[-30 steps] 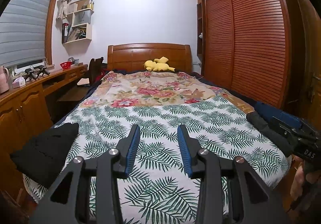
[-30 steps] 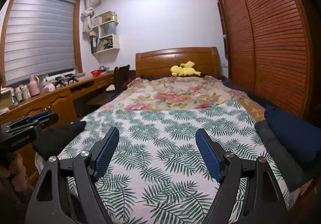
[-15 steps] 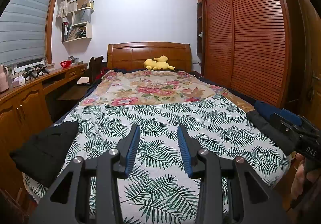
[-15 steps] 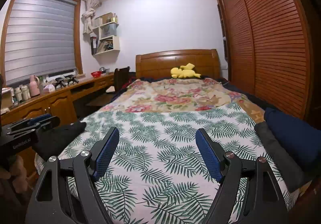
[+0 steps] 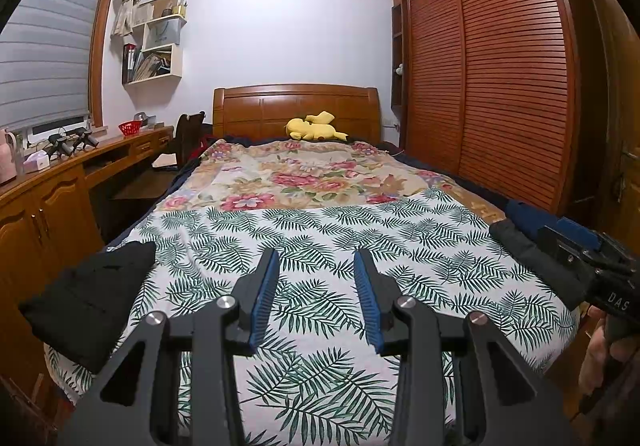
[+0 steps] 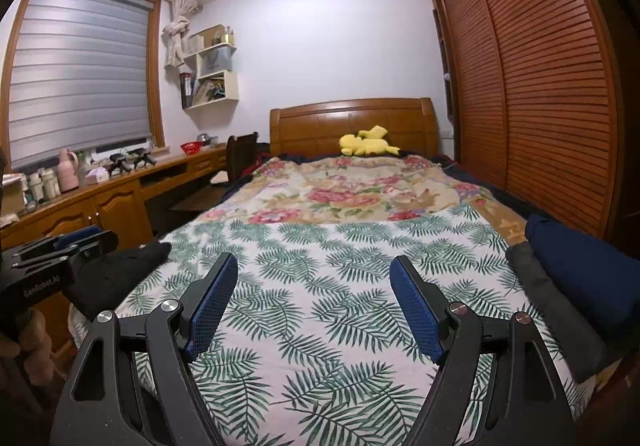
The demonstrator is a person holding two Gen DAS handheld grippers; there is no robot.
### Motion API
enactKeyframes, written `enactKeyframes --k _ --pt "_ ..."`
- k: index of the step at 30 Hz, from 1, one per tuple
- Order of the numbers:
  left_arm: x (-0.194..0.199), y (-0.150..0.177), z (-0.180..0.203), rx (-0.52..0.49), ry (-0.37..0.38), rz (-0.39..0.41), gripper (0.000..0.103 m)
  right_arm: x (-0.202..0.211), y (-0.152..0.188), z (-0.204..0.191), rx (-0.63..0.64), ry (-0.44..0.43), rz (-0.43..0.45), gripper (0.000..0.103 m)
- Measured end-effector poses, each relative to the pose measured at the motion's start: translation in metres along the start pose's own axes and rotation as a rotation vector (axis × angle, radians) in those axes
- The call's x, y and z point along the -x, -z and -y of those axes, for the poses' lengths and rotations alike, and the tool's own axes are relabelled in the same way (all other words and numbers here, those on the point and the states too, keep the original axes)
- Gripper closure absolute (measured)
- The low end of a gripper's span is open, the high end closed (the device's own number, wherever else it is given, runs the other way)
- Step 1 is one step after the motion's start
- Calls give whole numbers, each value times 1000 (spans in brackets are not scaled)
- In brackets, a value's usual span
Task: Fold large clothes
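Both grippers hang above the foot of the bed and hold nothing. The left gripper (image 5: 316, 266) has its jaws parted with a moderate gap; the right gripper (image 6: 314, 270) has its jaws spread much wider, and only the palm-leaf sheet (image 5: 320, 230) shows between either pair of blue pads. The clothes sit at the 2 sides of the bed. A black garment (image 5: 88, 298) lies bunched at the near left edge, seen also from the right wrist (image 6: 120, 270). On the right edge a dark grey garment (image 6: 536, 286) lies touching a navy blue one (image 6: 580, 266); these 2 look already rolled or folded, though the fisheye stretches that edge and I cannot be sure. Beyond the leaf sheet a floral quilt (image 5: 304, 174) runs up to the wooden headboard (image 5: 296, 110), where a yellow plush toy (image 5: 312, 126) rests. As I judge it, this is the gap between garments: no piece is in hand and none is spread on the open middle of the sheet. If the black garment is the 1 left to do, the next move calls for the left gripper to swing down and left to it, close on an edge or corner, and draw it onto the open sheet so that both grippers can flatten it before any fold.
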State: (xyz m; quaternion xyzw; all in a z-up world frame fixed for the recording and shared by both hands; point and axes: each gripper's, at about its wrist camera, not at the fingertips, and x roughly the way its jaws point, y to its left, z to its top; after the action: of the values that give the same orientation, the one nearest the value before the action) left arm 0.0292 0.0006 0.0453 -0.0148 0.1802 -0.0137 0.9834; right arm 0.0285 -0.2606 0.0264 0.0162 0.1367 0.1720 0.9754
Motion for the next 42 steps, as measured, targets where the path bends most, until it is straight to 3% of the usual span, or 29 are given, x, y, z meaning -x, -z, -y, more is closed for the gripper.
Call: enactKeyframes --k 42 --pt "6 0 1 0 2 13 66 1 -1 6 1 1 10 23"
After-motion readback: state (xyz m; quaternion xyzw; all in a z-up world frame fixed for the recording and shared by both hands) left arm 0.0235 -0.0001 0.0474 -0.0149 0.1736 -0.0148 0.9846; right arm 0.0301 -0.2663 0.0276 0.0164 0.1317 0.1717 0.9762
